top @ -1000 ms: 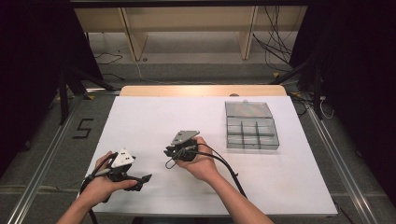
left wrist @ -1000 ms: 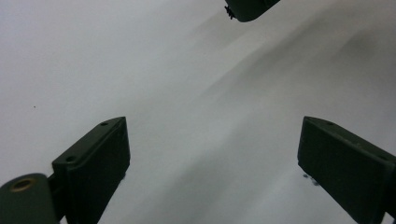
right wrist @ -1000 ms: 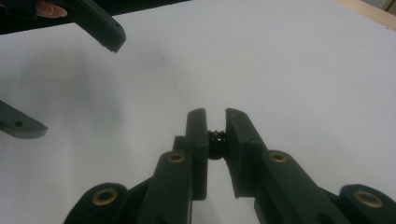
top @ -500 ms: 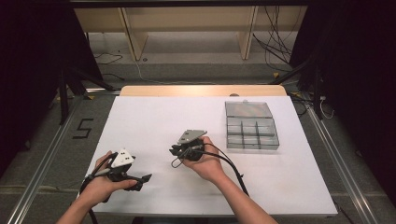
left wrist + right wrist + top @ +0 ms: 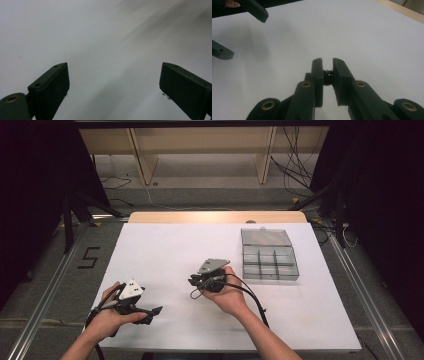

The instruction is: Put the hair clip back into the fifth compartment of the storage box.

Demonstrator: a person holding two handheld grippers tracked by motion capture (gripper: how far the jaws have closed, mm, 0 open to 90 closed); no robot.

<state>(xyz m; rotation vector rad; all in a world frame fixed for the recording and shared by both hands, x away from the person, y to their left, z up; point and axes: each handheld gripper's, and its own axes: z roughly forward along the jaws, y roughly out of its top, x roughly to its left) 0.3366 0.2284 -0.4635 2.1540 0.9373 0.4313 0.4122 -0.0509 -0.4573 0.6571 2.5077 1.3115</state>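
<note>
Right hand-held gripper (image 5: pixel 196 281) shifted toward compartment box (image 5: pixel 269 255), pinching small black part (image 5: pixel 327 74)

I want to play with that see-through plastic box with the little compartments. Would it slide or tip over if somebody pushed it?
The clear plastic compartment box would probably slide, not tip: it sits low and flat on the smooth white table. It likely feels light, since the compartments look empty. Its lid stands open at the back, so it might flap or shut when bumped.
</note>
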